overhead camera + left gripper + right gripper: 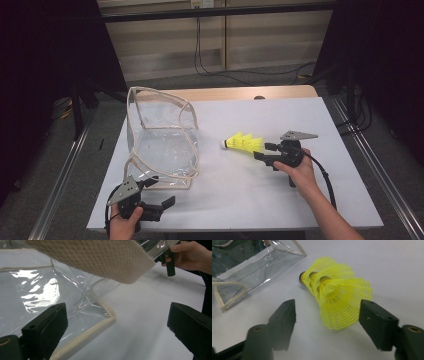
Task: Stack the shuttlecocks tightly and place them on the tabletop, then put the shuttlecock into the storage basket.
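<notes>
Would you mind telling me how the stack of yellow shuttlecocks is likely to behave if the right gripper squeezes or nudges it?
The yellow shuttlecocks are open plastic mesh, so the skirt will probably flex under the pads and feel very light. Lying on its side on the white table, the cone would likely roll in a curve if pushed. Nested loosely, the pieces may slip apart. The right gripper stands open around the skirt.

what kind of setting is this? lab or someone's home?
Most likely a lab recording rig, not a home: a white-covered table flanked by metal frame rails, loose cables on the floor, and a person holding a camera-bearing right gripper by stacked yellow shuttlecocks.
</notes>
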